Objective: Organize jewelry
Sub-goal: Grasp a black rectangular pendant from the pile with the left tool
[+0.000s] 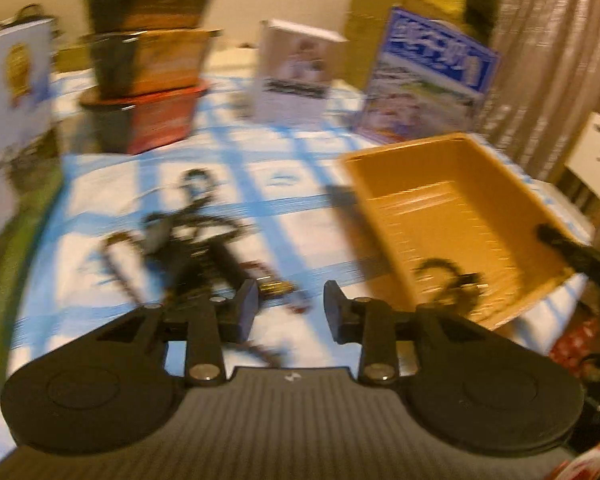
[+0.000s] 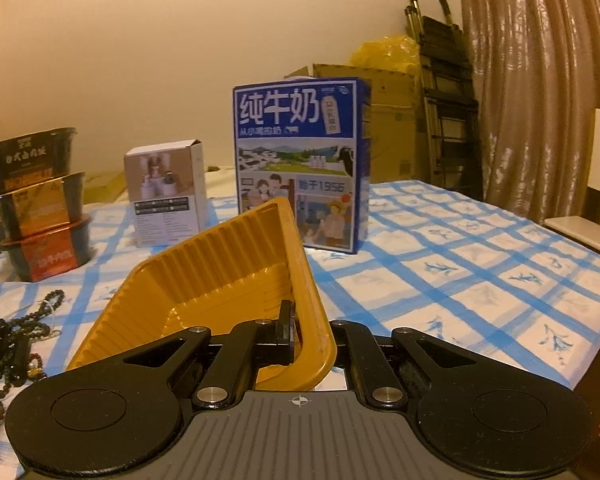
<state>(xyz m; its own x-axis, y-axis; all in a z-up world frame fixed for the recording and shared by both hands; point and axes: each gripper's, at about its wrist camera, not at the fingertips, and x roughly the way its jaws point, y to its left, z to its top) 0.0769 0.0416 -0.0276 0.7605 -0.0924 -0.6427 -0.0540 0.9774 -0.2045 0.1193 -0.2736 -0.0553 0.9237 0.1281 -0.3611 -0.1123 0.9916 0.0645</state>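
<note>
An orange plastic tray (image 1: 452, 216) sits tilted on the blue-checked tablecloth, with a dark beaded piece (image 1: 450, 280) inside it. A tangle of dark and brown bead necklaces (image 1: 188, 240) lies on the cloth left of the tray. My left gripper (image 1: 291, 306) is open and empty, hovering just over the near end of the pile; the view is motion-blurred. My right gripper (image 2: 306, 330) is shut on the tray's near wall (image 2: 312, 320), one finger inside, and tips the tray up. The necklaces also show at the left of the right wrist view (image 2: 12, 344).
Stacked instant-noodle bowls (image 2: 40, 204) stand at the back left, a small white carton (image 2: 166, 192) and a blue milk box (image 2: 300, 160) behind the tray. A box (image 1: 12, 112) stands at the far left. The table edge (image 2: 592, 344) runs along the right.
</note>
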